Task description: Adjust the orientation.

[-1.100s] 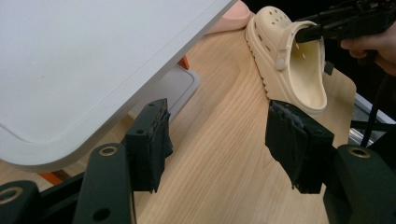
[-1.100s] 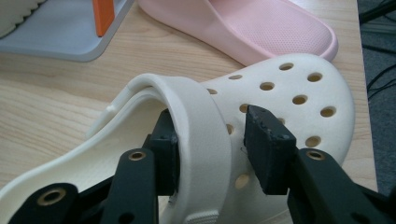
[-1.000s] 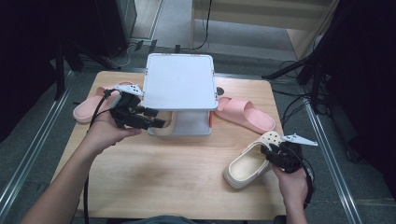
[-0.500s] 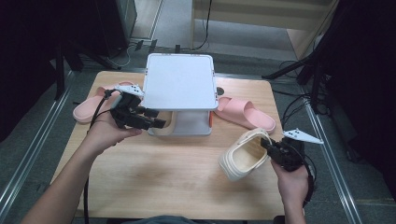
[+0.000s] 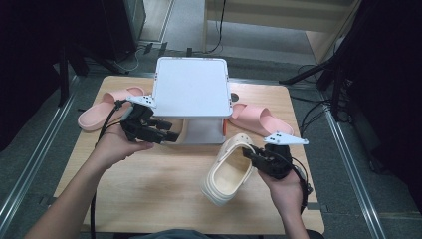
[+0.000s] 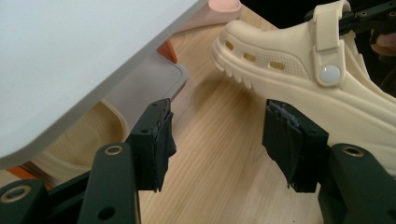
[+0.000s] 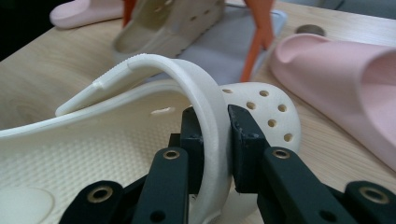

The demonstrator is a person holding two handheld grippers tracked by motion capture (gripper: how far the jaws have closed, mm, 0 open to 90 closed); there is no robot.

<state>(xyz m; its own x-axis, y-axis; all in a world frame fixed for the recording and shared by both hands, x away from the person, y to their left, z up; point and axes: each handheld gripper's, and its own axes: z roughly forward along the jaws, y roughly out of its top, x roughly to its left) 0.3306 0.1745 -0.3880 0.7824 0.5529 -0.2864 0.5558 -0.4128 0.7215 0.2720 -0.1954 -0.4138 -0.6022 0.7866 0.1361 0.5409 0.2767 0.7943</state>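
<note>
A cream clog hangs tilted over the table's right front, its toe toward the white rack. My right gripper is shut on the clog's heel strap, which the jaws pinch from both sides. In the left gripper view the same clog lies ahead at the right, with its toe raised off the wood. My left gripper stands open at the rack's left front, and only bare table shows between its jaws. A second cream clog sits under the rack's top.
One pink slipper lies left of the rack and another right of it, close to the held clog. The rack has orange legs and a grey lower shelf. Bare wood lies in front of the rack.
My right gripper has carried the cream clog left and toward the rack, turning it. The left gripper has stayed open in the same spot.
</note>
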